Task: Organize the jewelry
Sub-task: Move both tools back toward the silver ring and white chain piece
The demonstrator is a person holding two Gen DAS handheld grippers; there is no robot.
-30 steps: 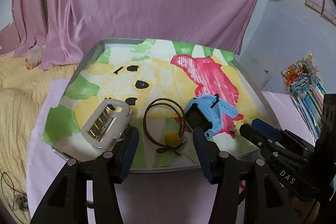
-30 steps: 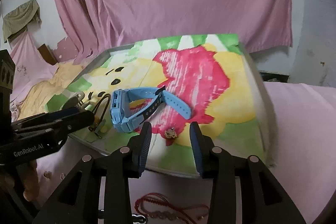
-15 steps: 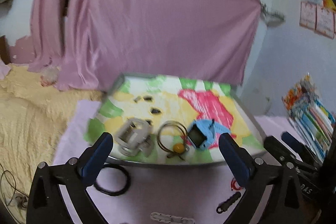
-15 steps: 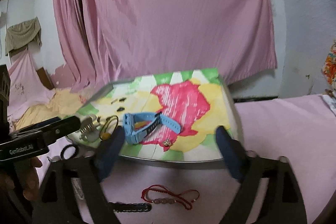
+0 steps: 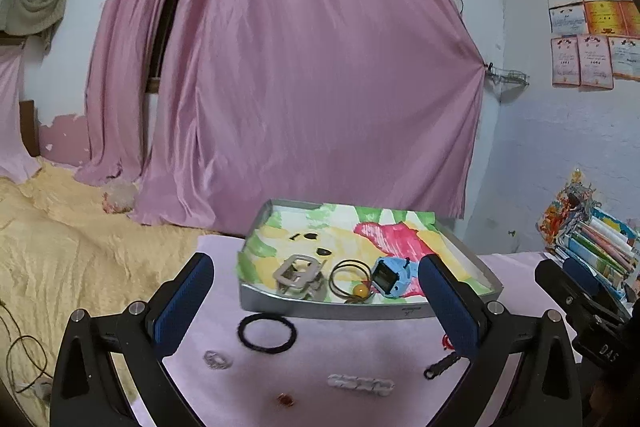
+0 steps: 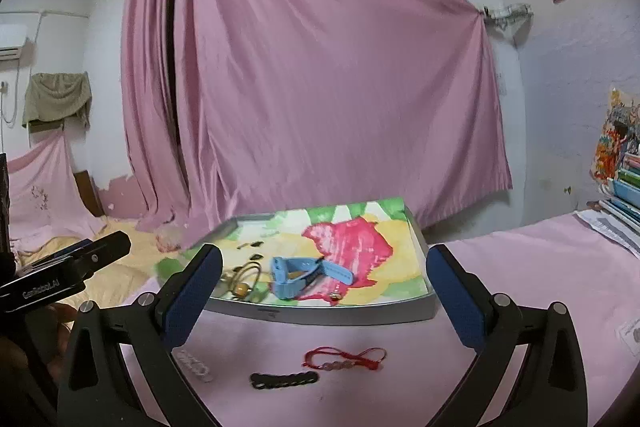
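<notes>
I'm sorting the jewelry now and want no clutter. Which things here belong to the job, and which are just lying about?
Job: tray, blue watch, black hair tie, red string bracelet, black bracelet, white bracelet.

Lying about: pink curtain, stacked books, yellow blanket.

A pink-sheeted bed (image 5: 360, 359) carries a tray (image 5: 336, 309) at its far side; nearer lie a black ring (image 5: 267, 332), a red bracelet (image 6: 344, 357) and a black chain (image 6: 285, 379).

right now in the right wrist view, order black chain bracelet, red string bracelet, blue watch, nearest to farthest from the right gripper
1. black chain bracelet, on the pink cloth, low between the open right gripper's fingers
2. red string bracelet, on the cloth just beyond, slightly right
3. blue watch, farther off, inside the tray
</notes>
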